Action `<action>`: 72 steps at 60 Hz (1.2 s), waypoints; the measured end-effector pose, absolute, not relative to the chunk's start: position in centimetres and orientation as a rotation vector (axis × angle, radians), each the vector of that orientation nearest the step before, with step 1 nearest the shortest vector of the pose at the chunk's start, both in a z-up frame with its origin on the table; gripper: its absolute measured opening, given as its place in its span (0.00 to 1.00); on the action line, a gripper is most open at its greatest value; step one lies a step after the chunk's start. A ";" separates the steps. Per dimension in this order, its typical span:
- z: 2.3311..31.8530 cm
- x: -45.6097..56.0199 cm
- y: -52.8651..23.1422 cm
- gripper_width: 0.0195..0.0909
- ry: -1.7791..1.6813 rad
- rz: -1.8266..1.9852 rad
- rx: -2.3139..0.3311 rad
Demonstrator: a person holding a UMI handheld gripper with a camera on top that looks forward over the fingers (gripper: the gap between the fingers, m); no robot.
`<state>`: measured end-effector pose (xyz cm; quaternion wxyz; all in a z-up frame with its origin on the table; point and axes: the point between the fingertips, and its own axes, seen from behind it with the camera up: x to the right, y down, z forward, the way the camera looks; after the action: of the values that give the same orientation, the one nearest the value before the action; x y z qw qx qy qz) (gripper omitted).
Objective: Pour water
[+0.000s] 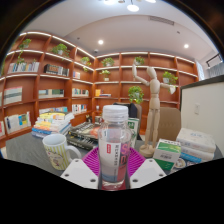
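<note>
between your gripper's (pixel 113 166) fingers stands a clear water bottle (pixel 115 142), gripped by both pads. a paper cup (pixel 57 152) sits left of it on the table (pixel 25 152).

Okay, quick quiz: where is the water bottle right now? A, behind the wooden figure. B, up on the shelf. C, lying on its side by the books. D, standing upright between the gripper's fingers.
D: the bottle stands upright between the gripper fingers, with the pink pads at either side of its base.
</note>
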<state>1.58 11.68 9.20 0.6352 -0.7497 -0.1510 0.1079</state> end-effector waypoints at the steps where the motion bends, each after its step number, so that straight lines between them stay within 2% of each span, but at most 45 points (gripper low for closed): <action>1: 9.2 1.6 11.8 0.22 -0.342 0.246 -1.714; 4: 9.2 1.7 12.0 0.25 -0.330 0.245 -1.716; 13: 9.0 2.0 11.5 0.44 -0.321 0.228 -1.725; 15: 8.4 2.0 11.4 0.52 -0.321 0.230 -1.748; 18: 7.7 2.1 10.6 0.78 -0.314 0.239 -1.780; 22: 7.3 2.3 9.1 0.87 -0.307 0.251 -1.796; 30: 7.8 4.8 5.4 0.87 -0.259 0.160 -1.793; 47: 12.6 11.2 -3.6 0.90 -0.049 -0.107 -1.747; 72: 17.3 12.8 -8.2 0.91 0.051 -0.049 -1.705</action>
<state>12.81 -8.20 17.34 0.6576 -0.7527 0.0225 -0.0218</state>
